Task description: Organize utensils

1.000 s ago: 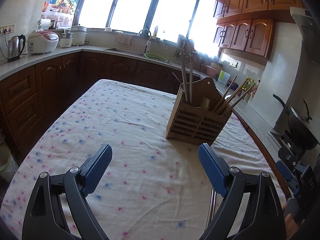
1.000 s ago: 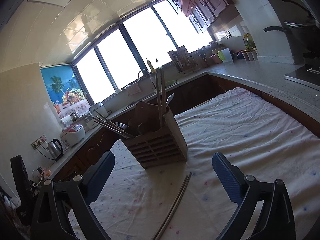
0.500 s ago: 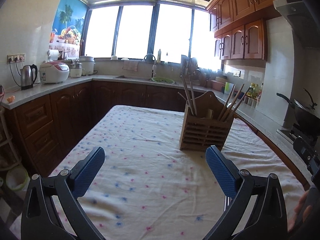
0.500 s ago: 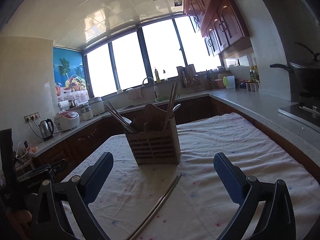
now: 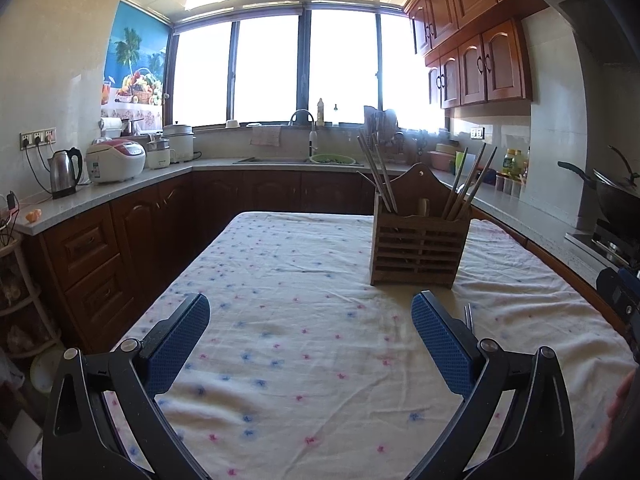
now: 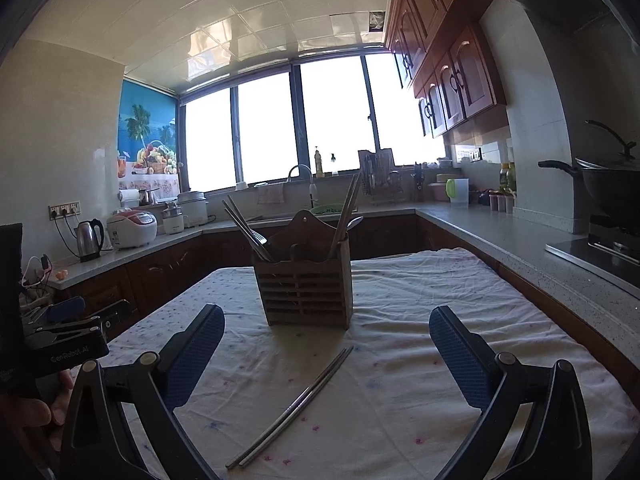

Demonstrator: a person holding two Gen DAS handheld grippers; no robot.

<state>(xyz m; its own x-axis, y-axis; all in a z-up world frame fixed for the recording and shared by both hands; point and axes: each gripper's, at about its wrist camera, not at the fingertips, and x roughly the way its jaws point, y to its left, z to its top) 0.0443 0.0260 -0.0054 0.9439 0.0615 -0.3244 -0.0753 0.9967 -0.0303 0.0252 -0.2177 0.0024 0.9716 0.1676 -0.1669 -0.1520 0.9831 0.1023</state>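
A slatted wooden utensil holder (image 5: 418,246) stands on the clothed table (image 5: 304,280), with several chopsticks (image 5: 468,184) and a spoon in it. It also shows in the right wrist view (image 6: 306,286). A pair of metal chopsticks (image 6: 294,406) lies on the cloth between the right gripper's fingers; their tips show in the left wrist view (image 5: 468,316). My left gripper (image 5: 310,316) is open and empty above the cloth. My right gripper (image 6: 326,330) is open and empty, just short of the holder.
Kitchen counters (image 5: 120,188) run round the table on three sides, with a kettle (image 5: 64,172), a rice cooker (image 5: 116,160) and a sink (image 5: 280,160). A wok (image 6: 608,184) sits on the stove at right. The left gripper's body (image 6: 64,344) shows at the right view's left edge.
Both grippers have tilted up and levelled out, so the views now look across the table. The holder and the loose chopsticks have not moved. Both grippers stay open.
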